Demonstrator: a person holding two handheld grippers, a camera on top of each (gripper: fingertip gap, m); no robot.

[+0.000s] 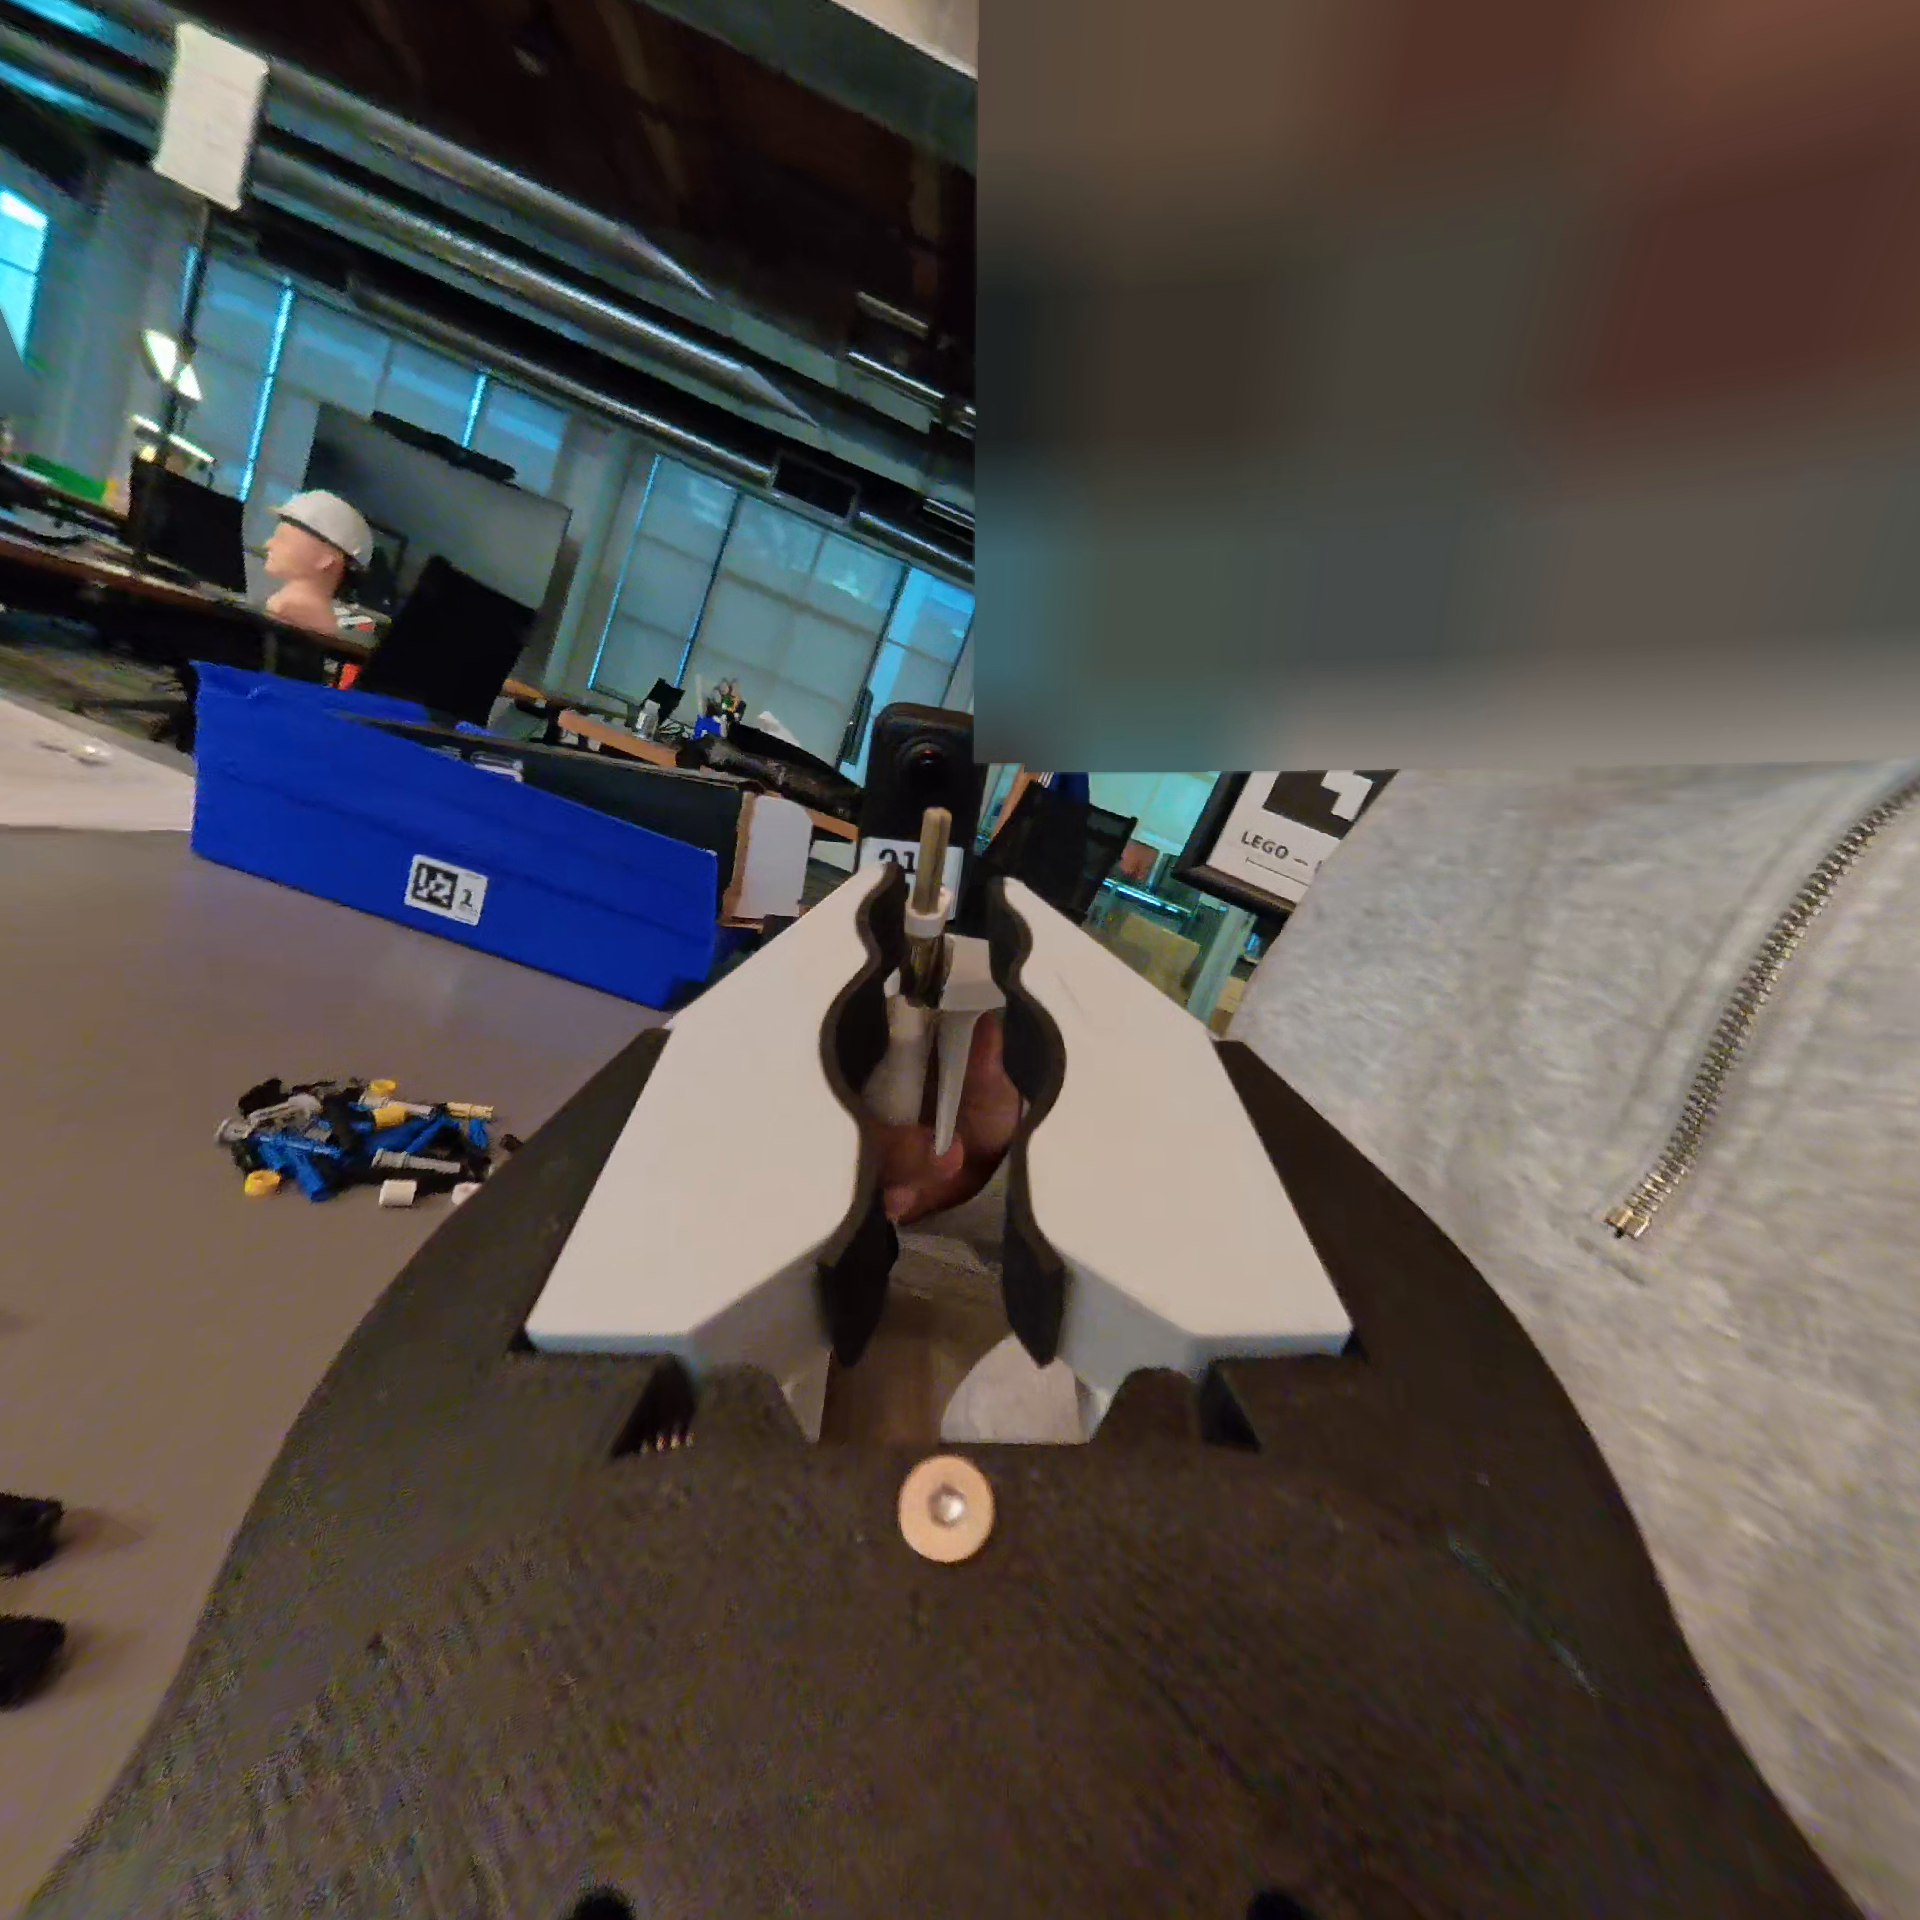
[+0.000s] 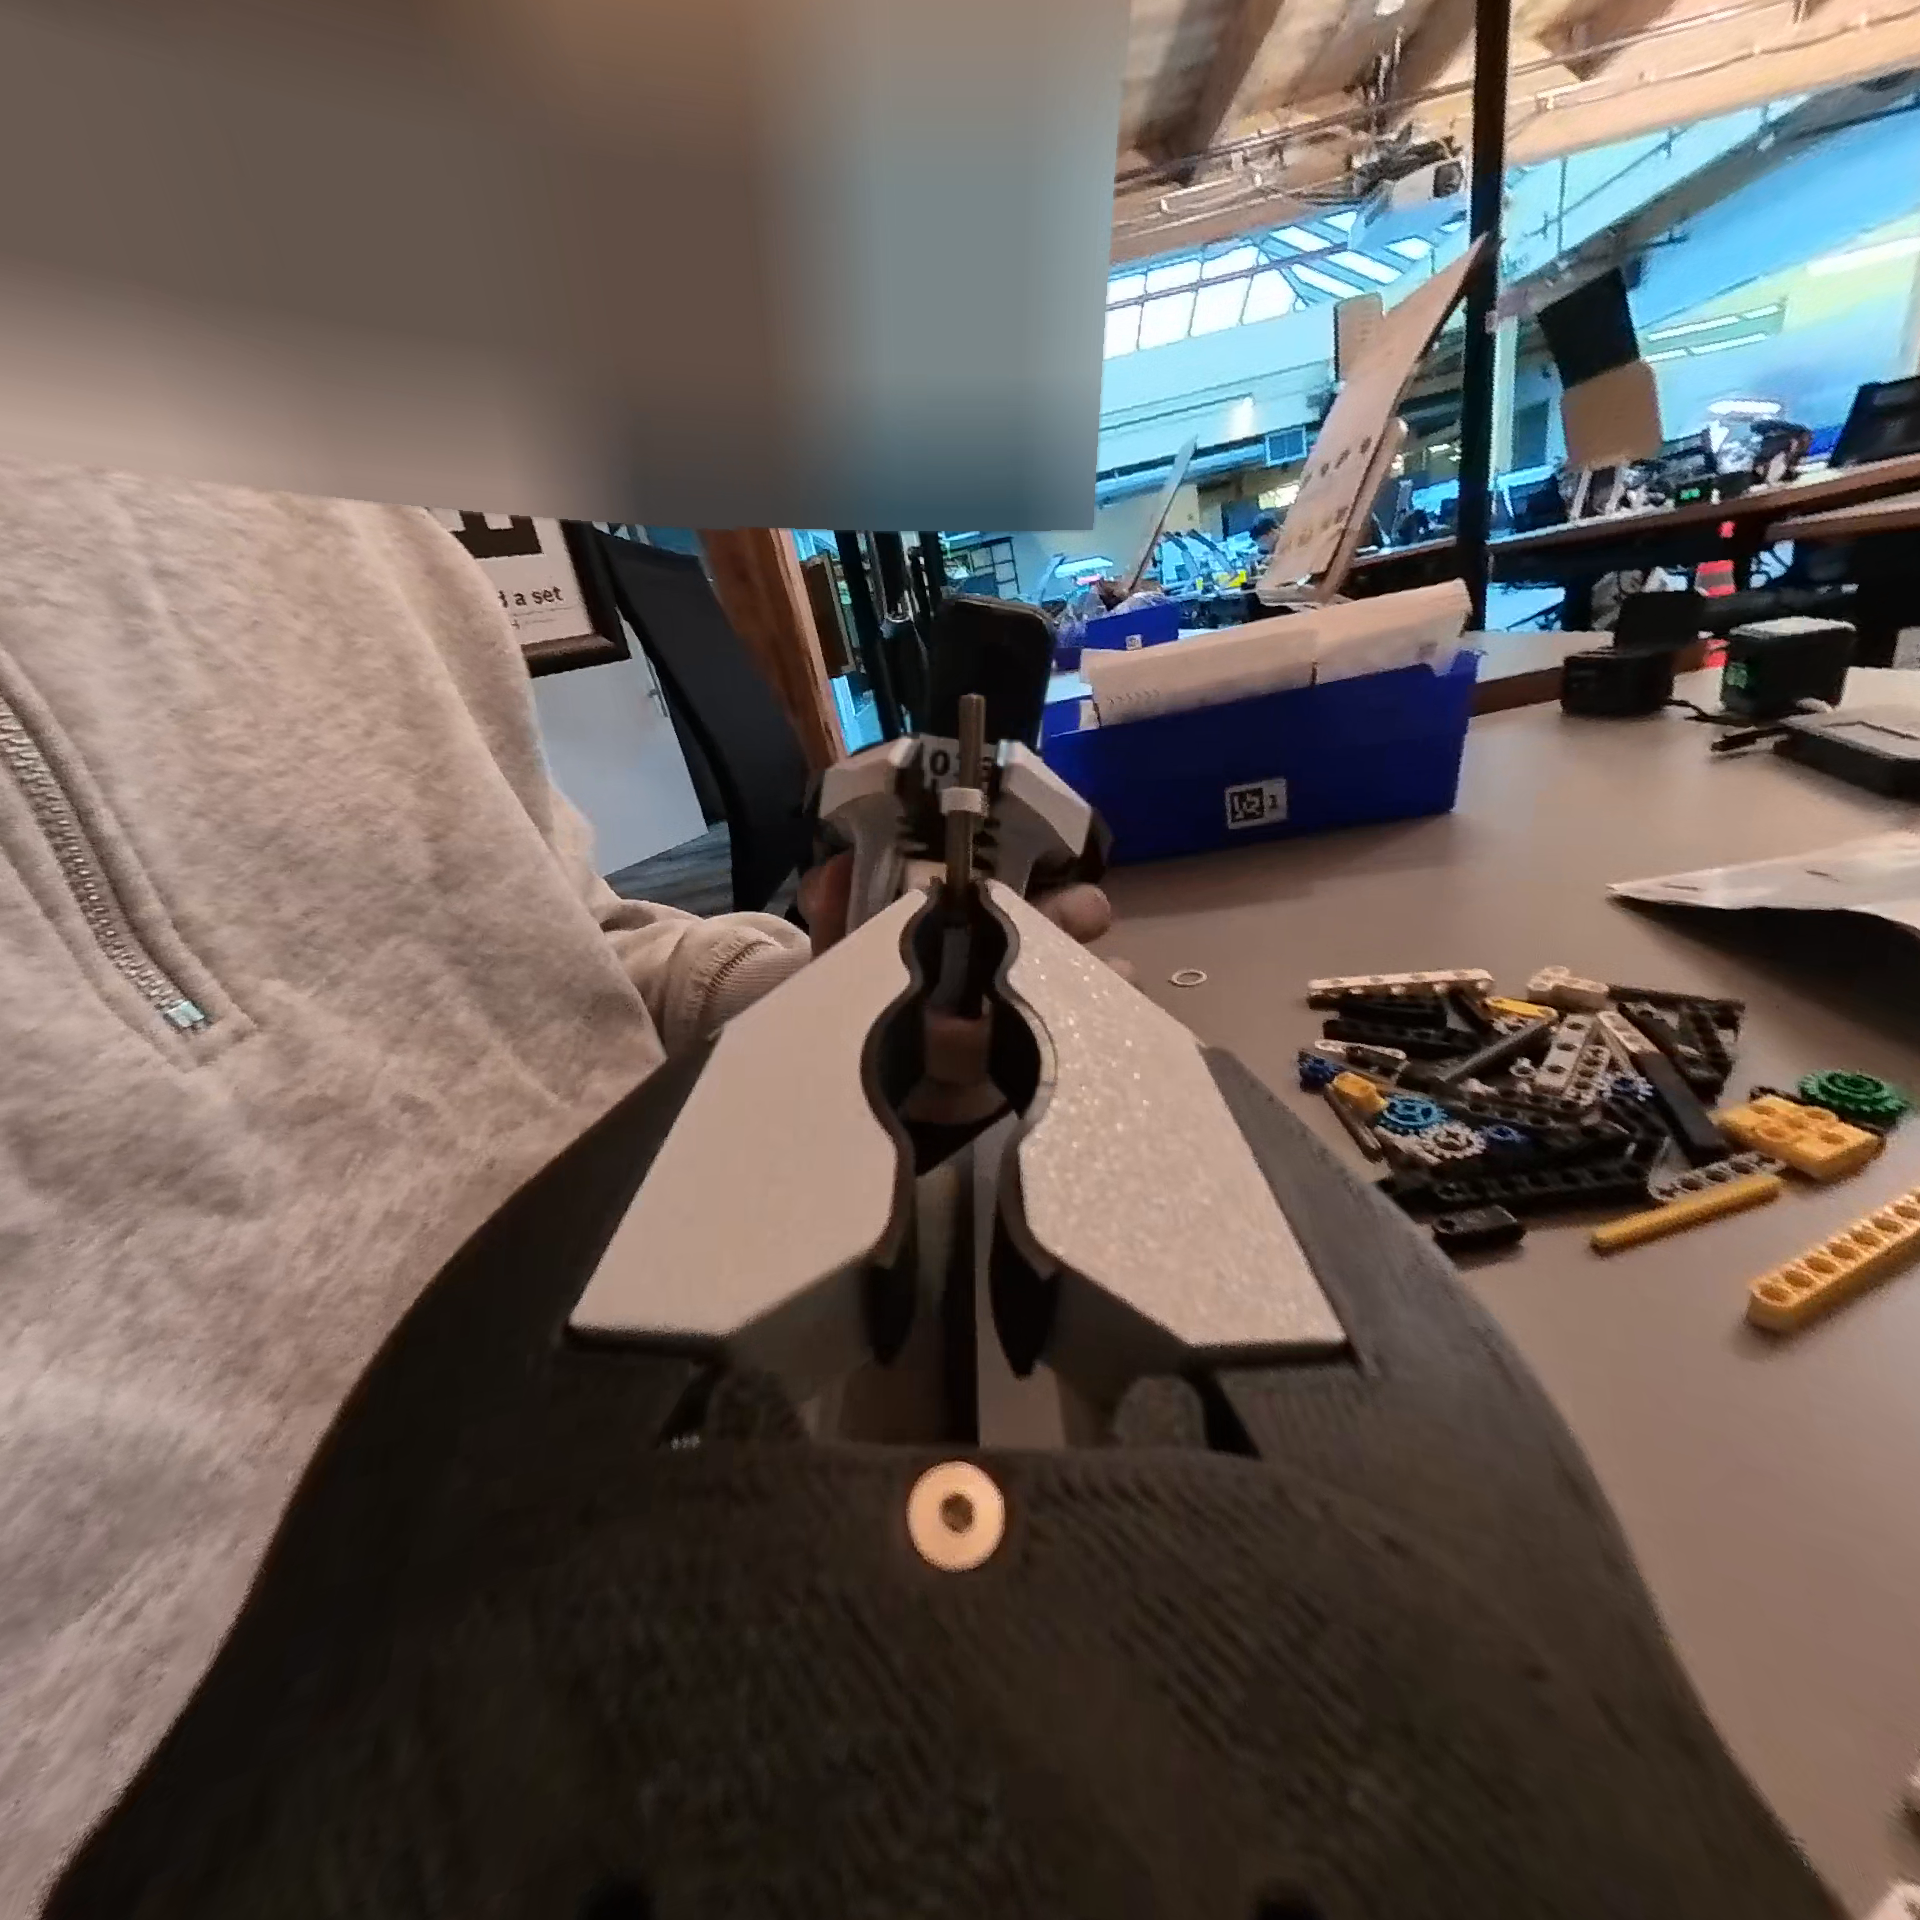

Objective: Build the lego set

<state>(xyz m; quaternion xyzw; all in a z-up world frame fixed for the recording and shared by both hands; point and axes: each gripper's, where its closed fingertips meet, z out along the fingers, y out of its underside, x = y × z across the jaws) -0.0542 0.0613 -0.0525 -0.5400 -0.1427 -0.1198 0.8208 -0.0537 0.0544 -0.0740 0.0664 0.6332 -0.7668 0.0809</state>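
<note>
My two grippers face each other, tip to tip, above the grey table [image 2: 1558, 1455]. My right gripper [image 2: 958, 902] is shut on the lower end of a thin dark axle [image 2: 971, 748] that stands upright. A white bush [image 2: 966, 802] sits on the axle. My left gripper [image 1: 940, 896] is nearly closed, with its tips at the white bush [image 1: 928, 916] and the axle [image 1: 934, 836] rising above them. The left gripper also shows in the right wrist view [image 2: 956, 821], behind the axle. A pile of loose lego parts [image 2: 1538, 1091] lies right of the grippers; it also shows in the left wrist view [image 1: 353, 1138].
A person in a grey zip hoodie [image 2: 260, 935] is close behind the grippers. A blue bin [image 1: 447, 831] stands at the table's far side, also seen in the right wrist view [image 2: 1257, 758]. A yellow beam [image 2: 1839, 1257], a green gear [image 2: 1855, 1091] and a silver bag [image 2: 1787, 894] lie at the right. Less than 4 cm separates the two grippers' tips. The yellow beam [image 2: 1839, 1257] is about 20 cm from my right fingertips.
</note>
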